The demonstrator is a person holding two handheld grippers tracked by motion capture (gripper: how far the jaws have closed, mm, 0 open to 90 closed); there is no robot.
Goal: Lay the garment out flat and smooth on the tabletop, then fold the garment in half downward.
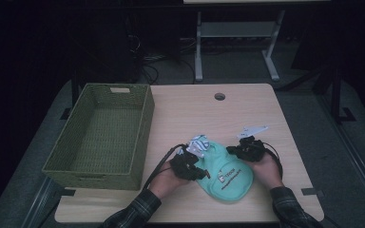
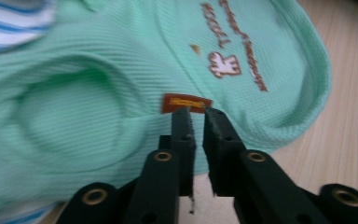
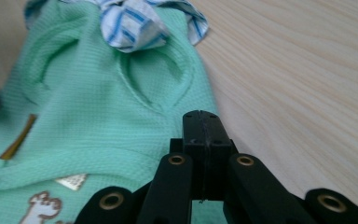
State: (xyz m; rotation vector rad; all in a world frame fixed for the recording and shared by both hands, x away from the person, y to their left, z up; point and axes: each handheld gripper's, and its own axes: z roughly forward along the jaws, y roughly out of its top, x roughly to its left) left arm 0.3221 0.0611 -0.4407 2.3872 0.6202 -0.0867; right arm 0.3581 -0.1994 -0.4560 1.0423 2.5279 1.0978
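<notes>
A small mint-green garment (image 1: pixel 229 176) with brown print lies flat on the table's front middle, and a blue-and-white striped collar (image 1: pixel 198 142) sticks out at its far end. My left gripper (image 1: pixel 200 172) lies at the garment's left side. In the left gripper view its jaws (image 2: pixel 198 112) stand a narrow gap apart with nothing between them, and their tips touch the cloth (image 2: pixel 98 93) just below an orange label (image 2: pixel 186 103). My right gripper (image 1: pixel 231 151) rests at the garment's right edge. Its jaws (image 3: pixel 201 114) are pressed together over the cloth (image 3: pixel 98 116), near the striped collar (image 3: pixel 135 23).
An olive woven basket (image 1: pixel 145 126), with nothing inside, stands on the left part of the wooden table (image 1: pixel 195 109). A round cable hole (image 1: pixel 219 96) sits near the far edge. Bare wood lies to the right of the garment and behind it. White desk legs stand beyond the table.
</notes>
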